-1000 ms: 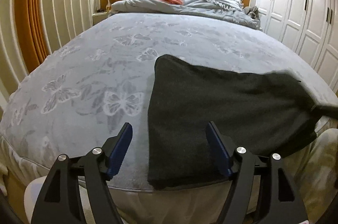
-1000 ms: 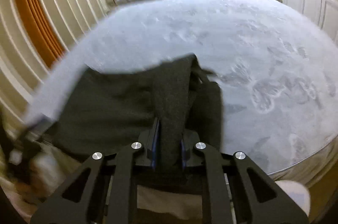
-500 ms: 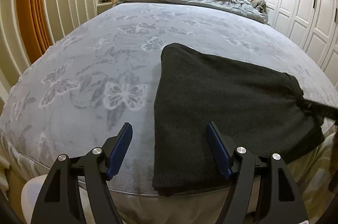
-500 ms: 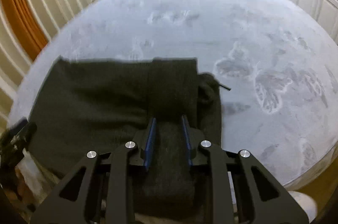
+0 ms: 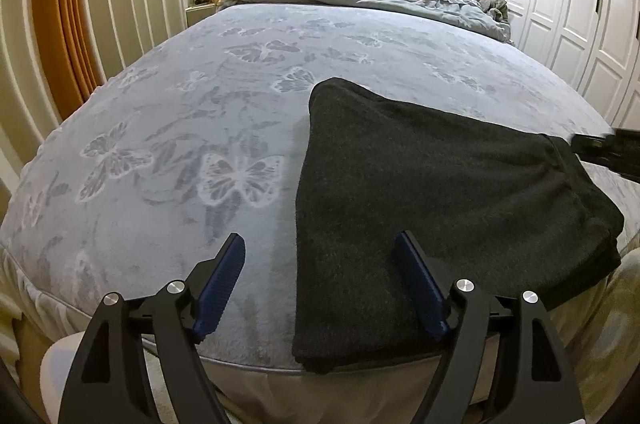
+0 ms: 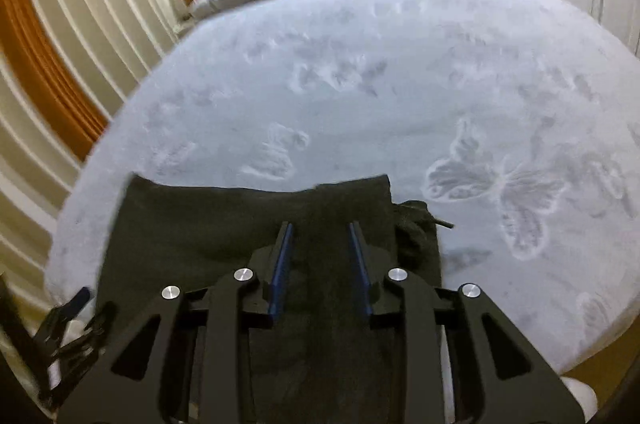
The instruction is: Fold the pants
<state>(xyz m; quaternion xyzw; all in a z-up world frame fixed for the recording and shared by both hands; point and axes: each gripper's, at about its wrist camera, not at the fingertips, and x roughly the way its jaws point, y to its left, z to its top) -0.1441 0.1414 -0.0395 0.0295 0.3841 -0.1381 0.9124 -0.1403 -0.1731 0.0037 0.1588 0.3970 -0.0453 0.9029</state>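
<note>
Pants (image 5: 432,180): dark charcoal, folded into a flat, roughly four-sided bundle near the foot edge of the bed; the near edge hangs slightly over the mattress rim.
Bedspread (image 5: 168,128): to the left of the pants, pale grey-blue plush with a butterfly pattern pressed into the nap, soft and yielding.
Left gripper (image 5: 320,284): jaws wide and opening, nothing clamped; the left blue pad (image 5: 224,280) is over bare bedspread, the right one over the near-left part of the pants.
Fabric: thick, matte, fleece-like knit, stacked layers showing at the right edge, a drawstring end poking out there.
Right gripper (image 6: 320,256): narrow gap, jaws opening; cloth lies between and below the fingers, pads apparently not pressing it.
Risk: if a pad snags the knit while lifting away, the top layer may drag and undo the fold.
Risk: the overhanging edge could pull the bundle off the soft bed.
</note>
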